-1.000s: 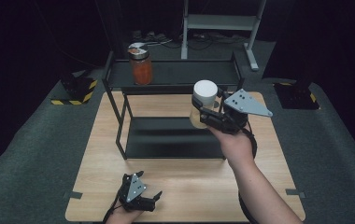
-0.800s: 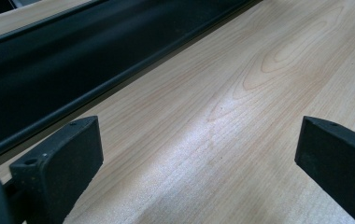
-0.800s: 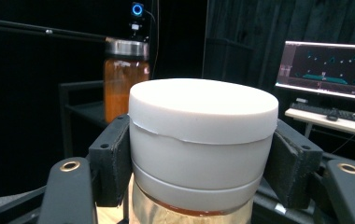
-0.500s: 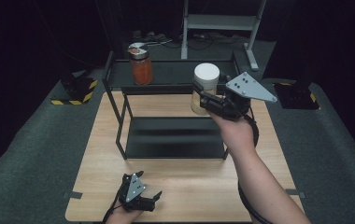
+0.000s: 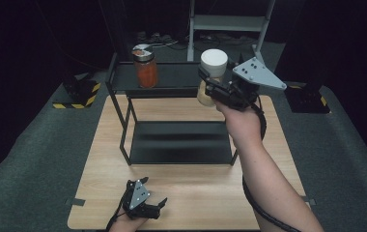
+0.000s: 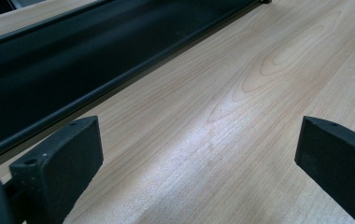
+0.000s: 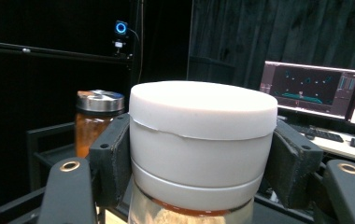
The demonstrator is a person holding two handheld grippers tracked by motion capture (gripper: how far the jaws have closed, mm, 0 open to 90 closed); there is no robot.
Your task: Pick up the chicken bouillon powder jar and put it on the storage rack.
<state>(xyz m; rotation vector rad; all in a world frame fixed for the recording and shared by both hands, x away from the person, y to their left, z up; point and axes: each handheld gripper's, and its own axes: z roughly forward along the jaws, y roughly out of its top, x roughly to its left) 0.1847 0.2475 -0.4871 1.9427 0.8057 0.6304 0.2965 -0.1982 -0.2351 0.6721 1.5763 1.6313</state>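
Observation:
My right gripper (image 5: 209, 83) is shut on a jar with a wide white lid (image 5: 213, 61) and pale contents, held upright in the air by the right end of the black rack's top shelf (image 5: 176, 77). In the right gripper view both jaws press the white-lidded jar (image 7: 202, 140) just under its lid. A second jar with a metal lid and orange contents (image 5: 146, 67) stands on the top shelf toward its left; the same orange jar (image 7: 94, 122) sits behind the held one. My left gripper (image 5: 153, 209) rests open near the table's front edge, with bare wood between its fingers (image 6: 59, 164).
The black two-level rack's lower shelf (image 5: 181, 141) lies on the wooden table (image 5: 273, 145). Yellow-and-black blocks (image 5: 77, 93) sit on the floor at left, a dark one (image 5: 307, 99) at right. Monitors (image 7: 308, 88) glow behind the rack.
My right gripper has lifted the white-lidded jar up and farther away, from in front of the rack to level with its top shelf. The left gripper has stayed put.

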